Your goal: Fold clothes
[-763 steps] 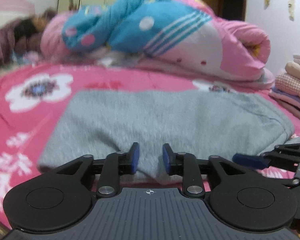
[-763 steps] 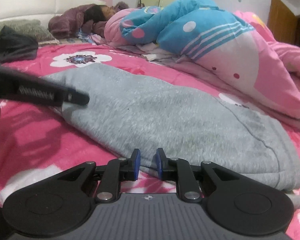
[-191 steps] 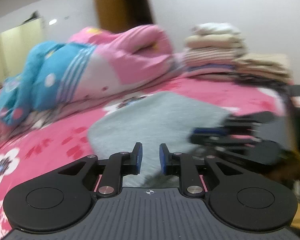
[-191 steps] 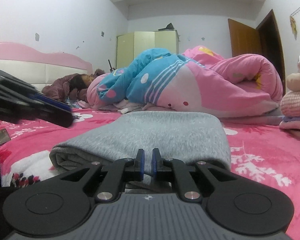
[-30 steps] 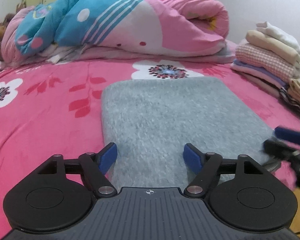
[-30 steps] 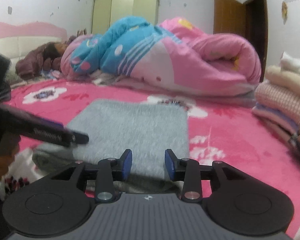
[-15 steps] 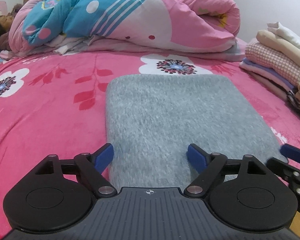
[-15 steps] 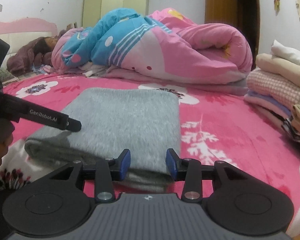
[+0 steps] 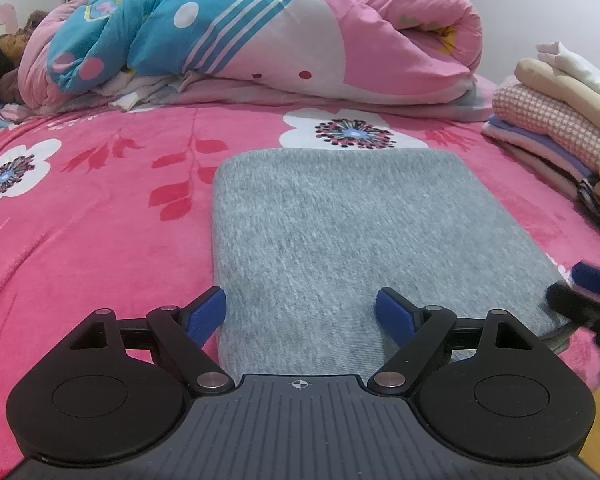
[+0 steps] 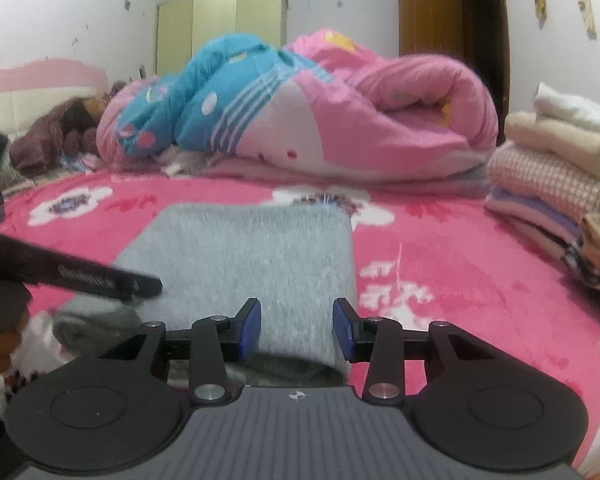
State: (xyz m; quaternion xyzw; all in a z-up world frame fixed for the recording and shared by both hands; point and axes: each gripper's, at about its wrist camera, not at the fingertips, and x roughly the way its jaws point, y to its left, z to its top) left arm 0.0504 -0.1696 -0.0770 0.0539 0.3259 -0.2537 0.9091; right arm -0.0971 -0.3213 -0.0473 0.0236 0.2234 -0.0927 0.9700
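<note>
A grey garment (image 9: 352,224) lies folded into a neat rectangle on the pink flowered bedspread (image 9: 80,208). My left gripper (image 9: 302,312) is open wide and empty, just above the garment's near edge. The garment also shows in the right wrist view (image 10: 244,256), where my right gripper (image 10: 296,330) is open and empty above its near right corner. The left gripper appears there as a dark blurred bar (image 10: 112,280) at the garment's left side. The right gripper's tip shows at the right edge of the left wrist view (image 9: 588,292).
A rolled pink and blue quilt (image 9: 284,36) lies across the back of the bed. A person (image 10: 76,128) lies at the headboard end. A stack of folded clothes (image 9: 560,120) sits at the right. Wardrobe (image 10: 220,32) and wooden door (image 10: 452,16) stand behind.
Both grippers have stayed open and drawn slightly back from the folded grey garment, the left jaws a little wider. The garment lies still.
</note>
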